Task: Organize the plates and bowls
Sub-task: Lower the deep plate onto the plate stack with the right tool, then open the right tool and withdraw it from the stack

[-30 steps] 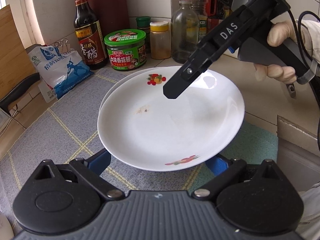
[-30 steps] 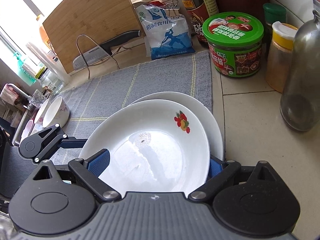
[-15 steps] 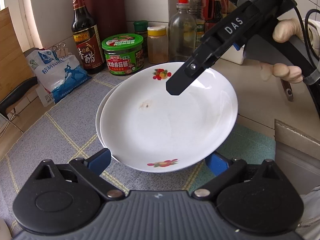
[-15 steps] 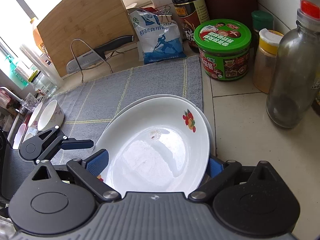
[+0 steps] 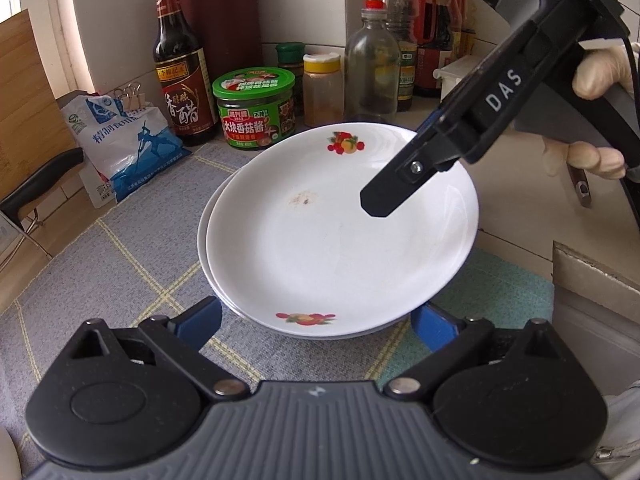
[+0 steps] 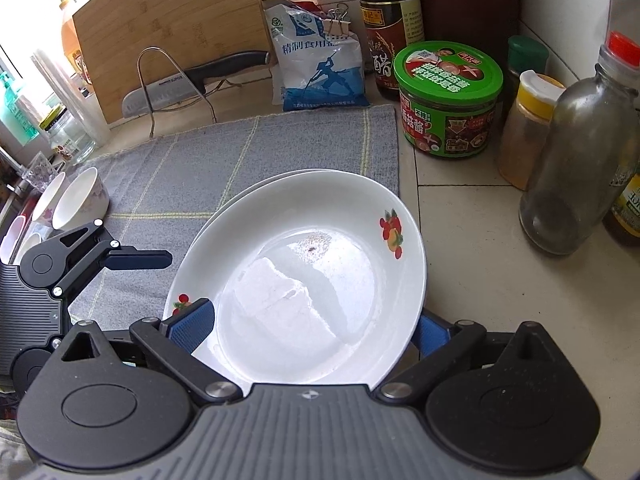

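Note:
Two white plates with fruit prints lie stacked on the grey mat. The top plate (image 5: pixel 340 236) shows in both views (image 6: pixel 312 280); the rim of the lower plate (image 5: pixel 204 240) peeks out at its left. My left gripper (image 5: pixel 316 320) is open, its blue fingers on either side of the stack's near edge. My right gripper (image 6: pixel 312 328) is open wide, one finger over the top plate's near rim and the other beside its right edge; in the left wrist view one black finger (image 5: pixel 384 200) hovers over the plate.
Jars and bottles stand behind the plates: a green-lidded jar (image 6: pixel 448 100), a vinegar bottle (image 5: pixel 180 72), a glass bottle (image 6: pixel 580 160). A salt bag (image 6: pixel 316 64), cutting board (image 6: pixel 168 28) and knife (image 6: pixel 192 84) are at the back left. Small bowls (image 6: pixel 80 200) sit at far left.
The top plate has come down from a tilt onto the lower plate and now lies nearly centred on it. Both grippers have drawn back slightly from the stack.

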`<state>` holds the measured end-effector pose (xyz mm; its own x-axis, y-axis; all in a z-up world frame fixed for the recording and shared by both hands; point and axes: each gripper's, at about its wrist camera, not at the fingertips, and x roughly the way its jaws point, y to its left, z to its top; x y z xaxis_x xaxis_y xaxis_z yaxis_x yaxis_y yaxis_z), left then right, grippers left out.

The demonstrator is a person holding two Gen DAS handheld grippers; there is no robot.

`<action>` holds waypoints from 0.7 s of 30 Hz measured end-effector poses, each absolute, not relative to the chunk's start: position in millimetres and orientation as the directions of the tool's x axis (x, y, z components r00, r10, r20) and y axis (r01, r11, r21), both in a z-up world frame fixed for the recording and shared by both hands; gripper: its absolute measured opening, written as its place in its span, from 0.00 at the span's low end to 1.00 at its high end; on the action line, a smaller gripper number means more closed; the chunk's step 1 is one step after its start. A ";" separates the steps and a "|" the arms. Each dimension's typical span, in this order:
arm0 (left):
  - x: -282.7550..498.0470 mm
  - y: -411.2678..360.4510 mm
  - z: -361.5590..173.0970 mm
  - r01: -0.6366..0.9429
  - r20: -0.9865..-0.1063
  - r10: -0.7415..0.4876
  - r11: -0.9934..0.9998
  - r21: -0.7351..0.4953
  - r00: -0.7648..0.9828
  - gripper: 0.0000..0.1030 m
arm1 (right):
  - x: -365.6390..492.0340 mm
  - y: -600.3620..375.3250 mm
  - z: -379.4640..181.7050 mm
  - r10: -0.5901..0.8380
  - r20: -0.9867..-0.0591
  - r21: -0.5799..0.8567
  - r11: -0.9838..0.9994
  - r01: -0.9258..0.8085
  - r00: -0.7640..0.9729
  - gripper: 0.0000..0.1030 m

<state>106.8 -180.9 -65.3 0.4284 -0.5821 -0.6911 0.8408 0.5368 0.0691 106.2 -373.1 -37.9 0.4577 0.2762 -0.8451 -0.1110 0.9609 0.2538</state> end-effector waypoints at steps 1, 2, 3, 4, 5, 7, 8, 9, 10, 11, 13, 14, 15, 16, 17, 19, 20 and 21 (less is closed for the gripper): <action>106.4 -180.9 -65.1 0.840 -0.690 -0.583 0.538 0.069 0.429 0.98 | 105.4 -372.7 -37.7 0.274 -0.846 0.252 0.961 -0.110 0.456 0.99; 106.1 -181.0 -64.8 0.839 -0.690 -0.582 0.539 0.069 0.431 0.98 | 104.6 -372.6 -37.6 0.272 -0.847 0.250 0.962 -0.110 0.456 1.00; 105.8 -181.2 -64.6 0.838 -0.689 -0.580 0.541 0.071 0.434 0.98 | 103.8 -372.6 -37.4 0.267 -0.849 0.245 0.963 -0.108 0.456 1.00; 105.5 -181.1 -64.3 0.837 -0.688 -0.580 0.543 0.072 0.435 0.98 | 102.8 -372.3 -37.1 0.260 -0.852 0.238 0.966 -0.106 0.454 1.00; 104.7 -180.9 -64.0 0.836 -0.687 -0.581 0.544 0.071 0.436 0.98 | 102.1 -372.1 -36.9 0.252 -0.855 0.230 0.968 -0.104 0.453 1.00; 103.3 -180.8 -63.4 0.835 -0.684 -0.584 0.546 0.067 0.437 0.98 | 100.4 -372.6 -36.9 0.241 -0.858 0.220 0.970 -0.099 0.453 1.00; 102.3 -180.2 -63.3 0.835 -0.682 -0.586 0.546 0.066 0.438 0.98 | 99.3 -373.0 -36.8 0.238 -0.858 0.218 0.971 -0.098 0.455 1.00; 101.6 -179.7 -62.6 0.833 -0.676 -0.590 0.549 0.065 0.442 0.98 | 97.9 -372.9 -35.9 0.240 -0.854 0.218 0.971 -0.102 0.461 1.00; 100.9 -178.3 -61.2 0.831 -0.667 -0.597 0.554 0.060 0.446 0.98 | 96.0 -371.8 -33.9 0.250 -0.846 0.222 0.968 -0.115 0.471 1.00; 100.7 -177.1 -59.5 0.828 -0.658 -0.604 0.558 0.053 0.449 0.98 | 95.2 -370.4 -32.1 0.252 -0.842 0.219 0.968 -0.124 0.477 1.00; 98.9 -173.7 -55.4 0.822 -0.634 -0.618 0.567 0.050 0.465 0.99 | 92.4 -365.9 -29.0 0.231 -0.838 0.189 0.973 -0.134 0.495 1.00; 97.8 -171.7 -53.2 0.816 -0.621 -0.620 0.576 0.053 0.479 0.99 | 90.5 -362.8 -27.1 0.218 -0.833 0.169 0.975 -0.142 0.508 1.00; 96.7 -169.7 -51.0 0.809 -0.610 -0.622 0.586 0.054 0.491 0.99 | 88.5 -360.6 -26.0 0.209 -0.828 0.153 0.977 -0.149 0.520 1.00; 95.5 -167.0 -47.9 0.801 -0.595 -0.626 0.596 0.052 0.505 0.99 | 86.7 -358.7 -24.8 0.198 -0.822 0.138 0.979 -0.151 0.534 1.00; 94.5 -164.0 -44.8 0.795 -0.582 -0.631 0.604 0.047 0.514 0.99 | 84.2 -356.0 -23.0 0.181 -0.813 0.115 0.982 -0.152 0.553 1.00; 93.2 -158.4 -37.9 0.781 -0.559 -0.635 0.624 0.037 0.534 0.99 | 79.7 -350.5 -19.8 0.149 -0.796 0.068 0.985 -0.158 0.587 1.00; 92.4 -155.7 -35.2 0.774 -0.548 -0.636 0.632 0.034 0.544 0.99 | 77.0 -347.2 -17.7 0.128 -0.782 0.037 0.987 -0.159 0.610 1.00; 91.8 -153.3 -32.8 0.767 -0.539 -0.635 0.641 0.032 0.553 0.99 | 75.0 -344.1 -15.5 0.112 -0.768 0.011 0.987 -0.162 0.631 1.00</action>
